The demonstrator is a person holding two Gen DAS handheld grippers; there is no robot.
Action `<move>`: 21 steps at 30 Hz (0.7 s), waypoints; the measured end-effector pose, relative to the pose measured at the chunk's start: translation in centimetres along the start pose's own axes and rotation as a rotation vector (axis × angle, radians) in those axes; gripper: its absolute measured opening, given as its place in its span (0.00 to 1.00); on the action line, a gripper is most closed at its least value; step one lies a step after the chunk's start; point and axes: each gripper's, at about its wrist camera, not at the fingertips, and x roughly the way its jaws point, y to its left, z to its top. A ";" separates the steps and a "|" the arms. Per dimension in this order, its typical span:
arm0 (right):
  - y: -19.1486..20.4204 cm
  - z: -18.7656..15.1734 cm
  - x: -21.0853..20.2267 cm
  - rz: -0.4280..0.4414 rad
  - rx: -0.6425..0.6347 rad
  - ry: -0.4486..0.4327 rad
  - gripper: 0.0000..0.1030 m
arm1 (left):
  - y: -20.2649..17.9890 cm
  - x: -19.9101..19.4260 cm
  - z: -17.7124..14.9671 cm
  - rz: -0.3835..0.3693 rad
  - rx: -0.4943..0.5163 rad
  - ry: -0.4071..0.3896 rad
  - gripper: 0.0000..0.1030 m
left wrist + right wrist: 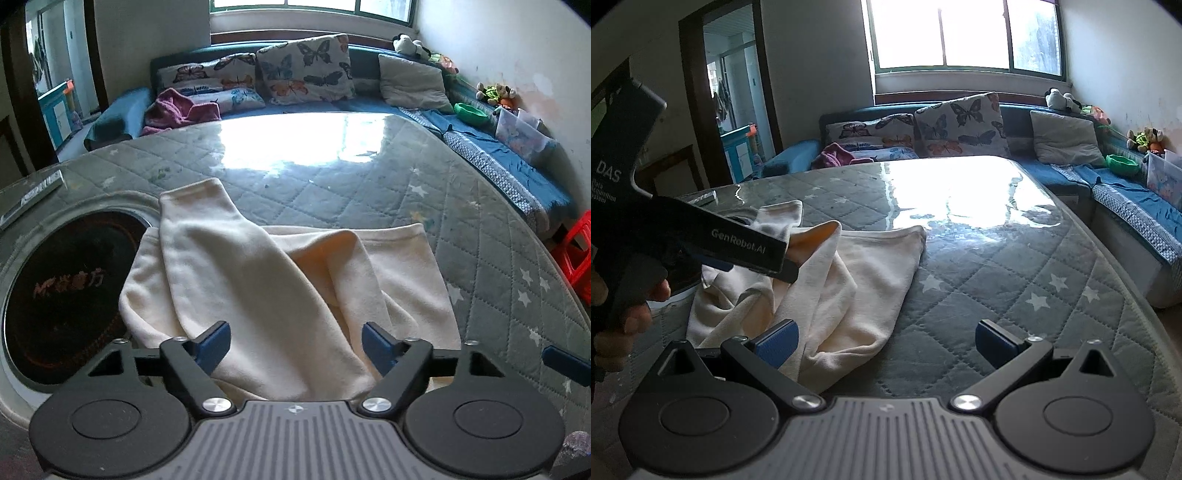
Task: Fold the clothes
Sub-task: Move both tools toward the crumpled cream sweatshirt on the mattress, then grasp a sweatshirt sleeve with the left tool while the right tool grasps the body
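Note:
A cream garment (258, 277) lies rumpled on the grey quilted table cover (369, 192), one sleeve folded diagonally across its body. My left gripper (295, 343) hovers over the near edge with jaws apart. The folded sleeve lies between its blue pads (214, 341), which are not pressing it. In the right wrist view the garment (857, 273) lies left of centre, and a hand holds the left gripper's black body (720, 251) above it. My right gripper (886, 343) is open, its left pad (777, 341) over the garment's near corner, its right pad over bare cover.
A round black cooktop (62, 295) is set into the table at the left, with a flat grey bar (33, 199) behind it. A blue sofa (498, 155) with butterfly cushions (303, 70), a pink cloth (177, 109) and toys wraps the far side. A red stool (572, 254) stands at the right.

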 end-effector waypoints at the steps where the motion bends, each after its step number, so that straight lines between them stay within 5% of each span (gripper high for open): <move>1: 0.0 0.0 0.1 0.001 0.001 0.001 1.00 | 0.1 0.1 -0.1 -0.003 -0.005 0.003 0.70; 3: 0.0 0.0 0.2 0.003 0.000 0.003 1.00 | 0.5 0.2 -0.2 -0.017 -0.013 0.007 0.65; 11: 0.5 0.0 0.1 0.009 -0.008 0.002 1.00 | 1.7 0.1 -1.0 -0.076 -0.040 0.010 0.15; 21: 1.2 0.2 -0.3 0.018 -0.039 -0.006 0.96 | 3.3 -2.7 -1.9 -0.091 -0.051 -0.071 0.03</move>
